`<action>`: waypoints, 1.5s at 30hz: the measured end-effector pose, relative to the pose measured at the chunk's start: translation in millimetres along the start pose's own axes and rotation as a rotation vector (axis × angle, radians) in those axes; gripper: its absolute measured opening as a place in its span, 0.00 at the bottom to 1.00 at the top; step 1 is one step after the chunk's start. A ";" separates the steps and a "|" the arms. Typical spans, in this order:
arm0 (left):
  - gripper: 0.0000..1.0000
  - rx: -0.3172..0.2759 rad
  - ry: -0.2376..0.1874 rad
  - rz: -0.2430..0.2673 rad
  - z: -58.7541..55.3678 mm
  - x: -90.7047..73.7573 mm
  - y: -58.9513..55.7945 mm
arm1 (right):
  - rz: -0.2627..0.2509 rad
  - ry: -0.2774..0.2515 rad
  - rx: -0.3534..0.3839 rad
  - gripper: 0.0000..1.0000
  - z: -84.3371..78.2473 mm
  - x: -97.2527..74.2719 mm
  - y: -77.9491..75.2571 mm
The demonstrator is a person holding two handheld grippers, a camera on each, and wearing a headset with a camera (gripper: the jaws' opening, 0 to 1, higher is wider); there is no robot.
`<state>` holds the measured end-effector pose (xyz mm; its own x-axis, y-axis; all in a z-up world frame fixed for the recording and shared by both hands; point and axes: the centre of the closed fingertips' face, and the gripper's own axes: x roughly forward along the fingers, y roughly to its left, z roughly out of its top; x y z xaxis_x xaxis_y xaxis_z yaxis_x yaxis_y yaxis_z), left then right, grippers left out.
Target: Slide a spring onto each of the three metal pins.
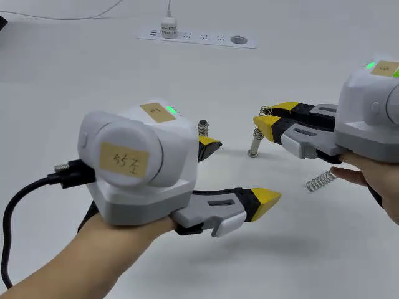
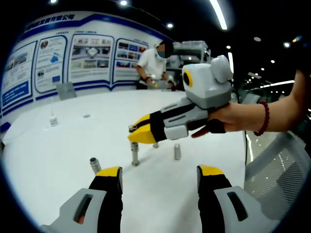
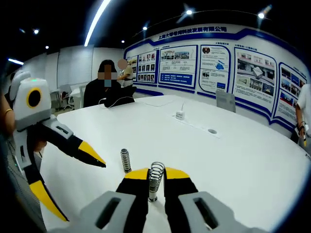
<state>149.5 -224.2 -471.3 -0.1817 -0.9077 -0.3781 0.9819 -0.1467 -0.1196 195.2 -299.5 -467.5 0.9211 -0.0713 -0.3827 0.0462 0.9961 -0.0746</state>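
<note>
Ahead of the left gripper the white table is lying bare, giving open room forward and to both sides. A power strip is sitting well beyond both tools, near the far side. In the left gripper view the table edge is running past the right jaw, close to the person's wrist.

The left gripper is hovering above the surface with its jaws spread wide. It is holding nothing and touching nothing.

The right gripper is reaching in from the right across the left tool's front. Its jaws are clamping an upright spring between the yellow tips. The spring's lower end is meeting the top of a pin standing directly beneath those tips. How far it is seated over the pin cannot be told.

Just left of the right tool's tips, a second pin is standing upright and already wearing a spring. Beyond those tips in the left gripper view, a third pin is standing bare. A loose spring is lying on its side under the right tool, near the person's hand.
</note>
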 end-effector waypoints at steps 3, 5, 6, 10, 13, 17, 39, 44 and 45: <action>0.63 0.001 0.002 0.001 -0.4 0.0 0.1 | 0.000 0.004 0.003 0.12 -2.0 0.9 0.5; 0.63 0.000 0.003 0.001 -0.7 0.2 0.0 | -0.001 0.010 0.000 0.12 -4.1 1.5 1.1; 0.63 0.001 0.004 0.002 -1.0 0.2 0.1 | -0.001 0.012 0.001 0.12 -5.0 1.8 1.4; 0.62 -0.002 0.003 0.002 -1.2 0.3 -0.1 | -0.006 0.020 -0.009 0.12 -9.3 2.8 3.4; 0.62 0.001 0.004 0.003 -1.4 0.3 -0.1 | -0.007 0.027 -0.007 0.12 -12.9 4.2 3.8; 0.62 0.002 0.003 0.003 -1.3 0.4 0.0 | -0.008 0.039 -0.008 0.12 -17.5 5.4 4.3; 0.60 0.017 0.011 0.015 -2.8 0.0 2.1 | -0.019 0.085 -0.033 0.12 -36.3 10.2 7.1; 0.60 0.029 0.013 0.019 -3.6 0.1 2.0 | -0.025 0.087 -0.020 0.14 -36.1 10.0 6.7; 0.60 0.032 0.012 0.020 -3.4 0.1 1.9 | -0.026 0.084 -0.001 0.16 -35.3 9.3 6.8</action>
<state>151.2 -223.2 -474.7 -0.1628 -0.9057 -0.3914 0.9865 -0.1414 -0.0829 190.4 -295.2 -504.1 0.8839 -0.1011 -0.4567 0.0692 0.9939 -0.0862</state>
